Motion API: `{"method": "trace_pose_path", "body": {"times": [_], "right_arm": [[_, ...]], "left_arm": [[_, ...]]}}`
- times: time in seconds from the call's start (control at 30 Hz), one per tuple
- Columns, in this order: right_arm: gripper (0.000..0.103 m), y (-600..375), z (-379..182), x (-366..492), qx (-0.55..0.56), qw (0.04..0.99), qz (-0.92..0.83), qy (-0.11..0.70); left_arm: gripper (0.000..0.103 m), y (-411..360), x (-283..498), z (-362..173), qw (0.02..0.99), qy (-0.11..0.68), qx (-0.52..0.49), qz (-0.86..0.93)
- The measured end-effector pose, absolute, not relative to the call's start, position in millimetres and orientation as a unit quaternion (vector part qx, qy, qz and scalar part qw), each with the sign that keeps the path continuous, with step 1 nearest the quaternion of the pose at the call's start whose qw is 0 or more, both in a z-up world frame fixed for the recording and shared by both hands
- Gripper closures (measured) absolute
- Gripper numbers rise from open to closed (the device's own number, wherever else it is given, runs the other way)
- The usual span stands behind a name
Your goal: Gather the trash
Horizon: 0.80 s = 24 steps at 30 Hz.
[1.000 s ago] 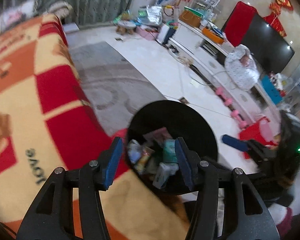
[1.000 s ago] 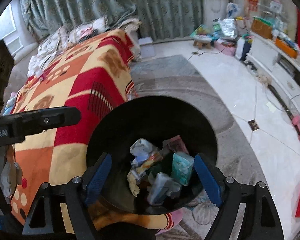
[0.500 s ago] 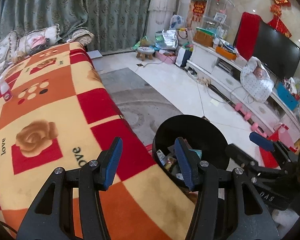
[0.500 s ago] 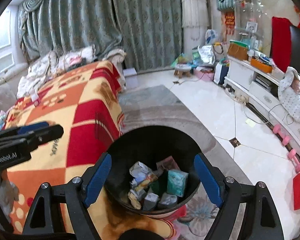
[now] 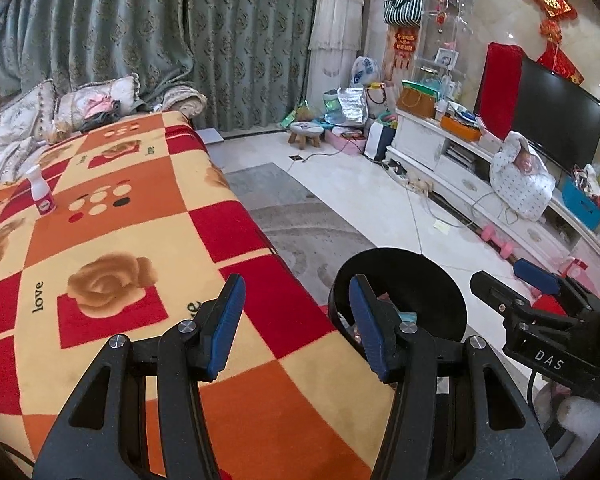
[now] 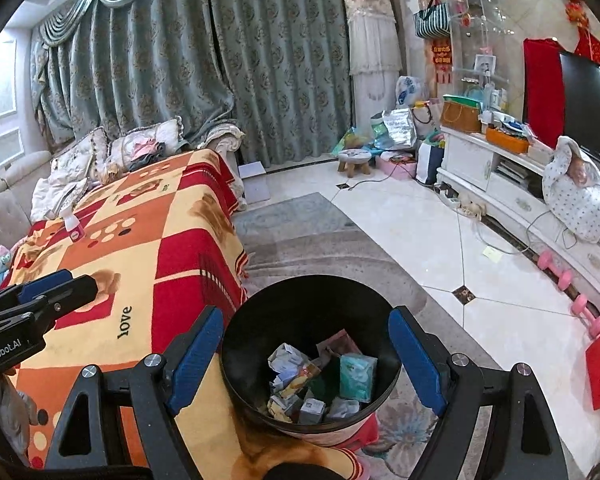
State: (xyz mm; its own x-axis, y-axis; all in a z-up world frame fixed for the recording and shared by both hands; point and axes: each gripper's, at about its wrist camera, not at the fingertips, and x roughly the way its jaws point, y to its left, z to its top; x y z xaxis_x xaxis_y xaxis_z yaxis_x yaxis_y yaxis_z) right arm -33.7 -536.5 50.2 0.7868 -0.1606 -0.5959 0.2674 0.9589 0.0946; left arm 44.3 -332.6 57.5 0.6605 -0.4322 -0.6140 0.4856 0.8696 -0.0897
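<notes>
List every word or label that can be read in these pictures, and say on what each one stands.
"love": on the blanket, beside a rose square.
"DAS": on the right gripper, seen from the left camera.
"GenRobot.AI": on the left gripper, seen from the right camera.
Too small or blurred: the small bottle label, the red wall hangings, the packets in the bin.

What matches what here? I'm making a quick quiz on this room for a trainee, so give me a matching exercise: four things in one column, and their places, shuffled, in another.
Things:
1. bottle
2. bin
3. stool
4. dumbbells

Places:
A. on the floor, by the curtain
B. on the floor, along the TV cabinet
C. upright on the blanket
D. at the blanket's edge, with trash inside

Pairs: 1-C, 2-D, 3-A, 4-B
</notes>
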Motion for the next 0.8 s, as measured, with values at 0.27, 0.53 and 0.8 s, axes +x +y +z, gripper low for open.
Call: {"method": "trace_pose_path", "body": {"times": [0.27, 0.53, 0.8], "right_arm": [[0.020, -532.9, 53.3, -34.0, 0.083, 0.941, -0.116, 0.307], [0.020, -530.5, 56.9, -34.2, 0.078, 0.941, -0.115, 0.307], [0.020, -527.9, 55.4, -32.8, 0.075, 0.940, -0.113, 0.314]], "left_arm": [[0.050, -331.3, 41.9, 57.2, 0.912, 0.324, 0.040, -0.251], [0.050, -327.2, 45.2, 57.2, 0.913, 0.324, 0.036, -0.247], [0.050, -329.6, 45.4, 55.2, 0.911, 0.327, 0.036, -0.250]]}}
